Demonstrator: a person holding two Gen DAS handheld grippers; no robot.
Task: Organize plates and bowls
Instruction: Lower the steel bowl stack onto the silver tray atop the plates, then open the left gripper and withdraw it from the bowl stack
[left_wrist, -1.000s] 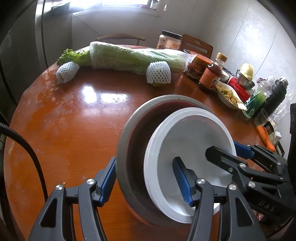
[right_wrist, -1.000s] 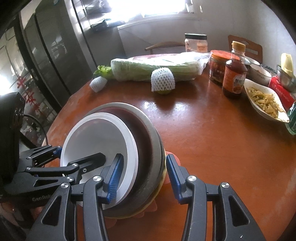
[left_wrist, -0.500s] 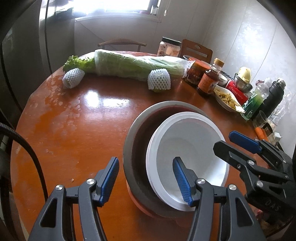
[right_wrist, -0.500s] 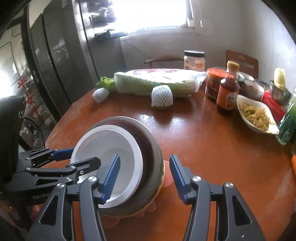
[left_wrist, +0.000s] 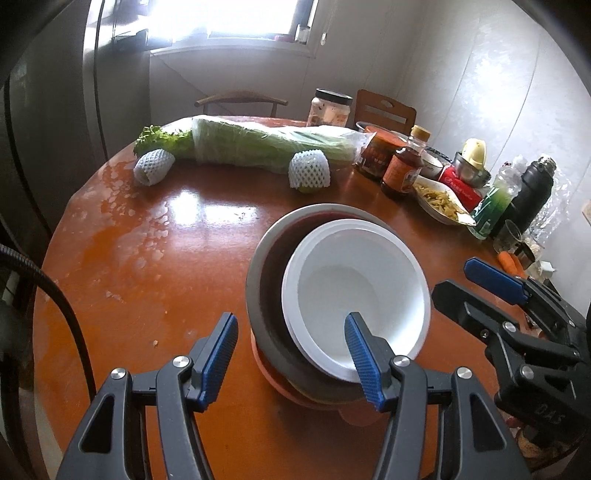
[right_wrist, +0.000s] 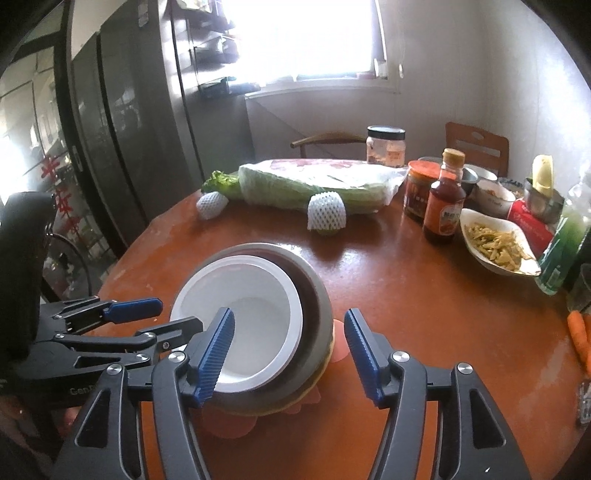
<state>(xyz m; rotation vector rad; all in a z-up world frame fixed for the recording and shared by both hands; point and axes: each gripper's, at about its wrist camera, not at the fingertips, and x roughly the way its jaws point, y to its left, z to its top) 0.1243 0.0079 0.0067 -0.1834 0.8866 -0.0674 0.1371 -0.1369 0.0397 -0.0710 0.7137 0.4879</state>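
Bowls and plates are already gathered into one stack near the table's (left_wrist: 147, 280) front edge, so the nesting looks mostly done; whether other dishes among the clutter at the far right edge belong with it I cannot tell. On top sits a white bowl (left_wrist: 354, 291), clean and empty, nested off-centre toward the near-right inside a wider grey bowl (left_wrist: 266, 273) with a dark reddish inside. Under these a yellowish rim (right_wrist: 317, 391) and an orange scalloped plate (right_wrist: 229, 424) peek out at the bottom. The stack leans slightly rather than sitting square. The left gripper (left_wrist: 291, 358) hangs open above the stack's near rim, gripping nothing. The right gripper (right_wrist: 291, 354) has just been opening and now stands wide, its jaws straddling the stack's rim without pressing it.
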